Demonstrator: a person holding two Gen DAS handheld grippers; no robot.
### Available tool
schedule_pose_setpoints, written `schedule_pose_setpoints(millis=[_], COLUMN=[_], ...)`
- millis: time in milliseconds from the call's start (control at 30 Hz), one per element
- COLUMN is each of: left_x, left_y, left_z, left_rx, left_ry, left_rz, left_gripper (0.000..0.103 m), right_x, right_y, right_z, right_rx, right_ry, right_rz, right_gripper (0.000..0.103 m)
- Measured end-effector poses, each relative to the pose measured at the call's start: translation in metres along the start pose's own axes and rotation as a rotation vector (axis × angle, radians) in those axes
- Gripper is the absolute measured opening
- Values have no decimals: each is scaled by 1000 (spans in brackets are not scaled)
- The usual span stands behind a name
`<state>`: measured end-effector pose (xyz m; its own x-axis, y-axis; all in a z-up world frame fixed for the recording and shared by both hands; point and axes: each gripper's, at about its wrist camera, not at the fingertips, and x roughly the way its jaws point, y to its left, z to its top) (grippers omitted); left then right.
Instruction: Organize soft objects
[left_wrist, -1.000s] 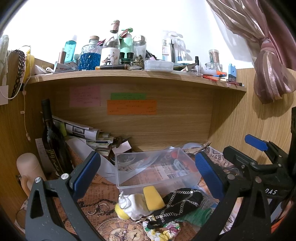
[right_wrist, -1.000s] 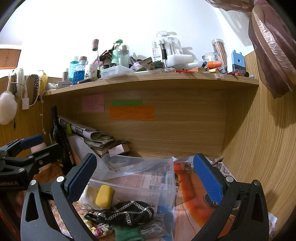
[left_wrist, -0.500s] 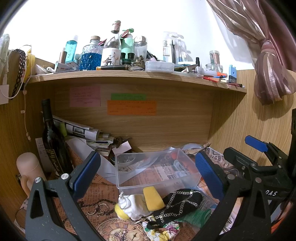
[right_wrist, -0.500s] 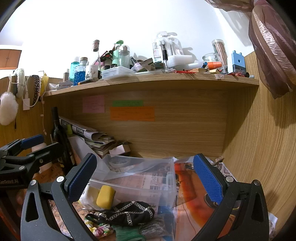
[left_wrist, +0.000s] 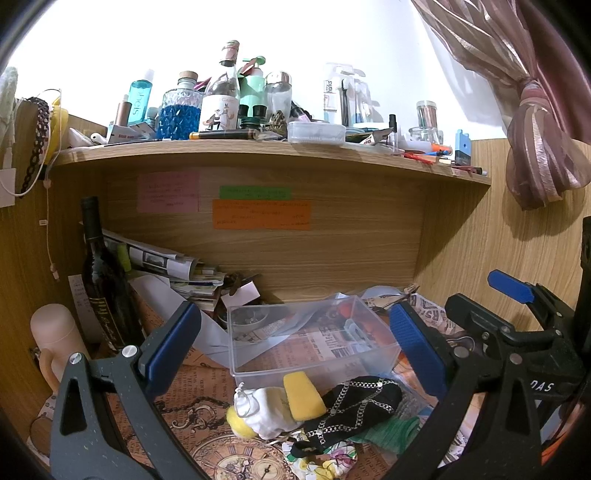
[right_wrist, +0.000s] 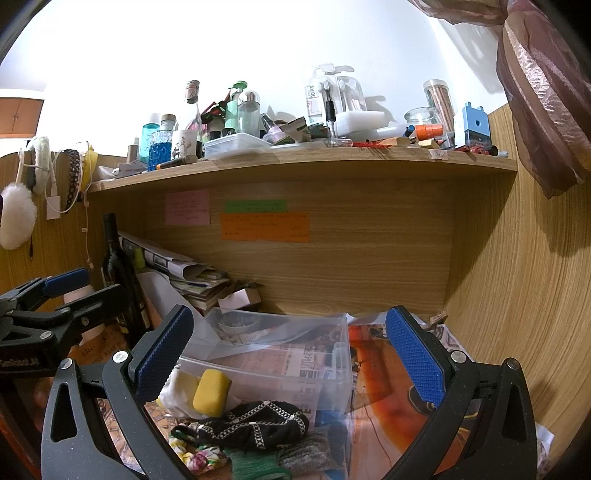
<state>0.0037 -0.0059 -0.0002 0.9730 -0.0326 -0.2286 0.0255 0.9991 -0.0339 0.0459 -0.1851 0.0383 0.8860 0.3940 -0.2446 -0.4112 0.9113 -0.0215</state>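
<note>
A clear plastic box (left_wrist: 314, 341) (right_wrist: 280, 358) stands open on the desk under the shelf. In front of it lie soft things in a heap: a yellow sponge (left_wrist: 303, 395) (right_wrist: 211, 391), a white pouch with a yellow ball (left_wrist: 258, 406), a black patterned cloth (left_wrist: 351, 410) (right_wrist: 243, 424), a green cloth (left_wrist: 391, 430) (right_wrist: 251, 465) and a floral cloth (left_wrist: 325, 461) (right_wrist: 195, 458). My left gripper (left_wrist: 295, 350) is open and empty, above and before the heap. My right gripper (right_wrist: 291, 362) is open and empty, beside it on the right.
A dark wine bottle (left_wrist: 105, 280) and a pale flask (left_wrist: 55, 339) stand at the left. Newspapers and books (left_wrist: 173, 269) are stacked behind the box. A crowded shelf (left_wrist: 258, 147) hangs overhead. A wooden side panel (right_wrist: 517, 295) closes the right.
Both grippers have barely moved; the views drift very slightly. Nothing was taken hold of or let go.
</note>
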Motion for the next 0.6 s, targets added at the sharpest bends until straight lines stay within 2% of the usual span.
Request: schedule_pose_setpoints(millis=[600], left_x=[4], left_y=[-2], left_z=[0], left_rx=[-7], left_ry=[10], left_rz=[2], left_gripper=[103], right_x=[0], right_y=[1], right_z=[0], right_rx=[-4], right_ry=[0], right_rz=[0], right_gripper=[103])
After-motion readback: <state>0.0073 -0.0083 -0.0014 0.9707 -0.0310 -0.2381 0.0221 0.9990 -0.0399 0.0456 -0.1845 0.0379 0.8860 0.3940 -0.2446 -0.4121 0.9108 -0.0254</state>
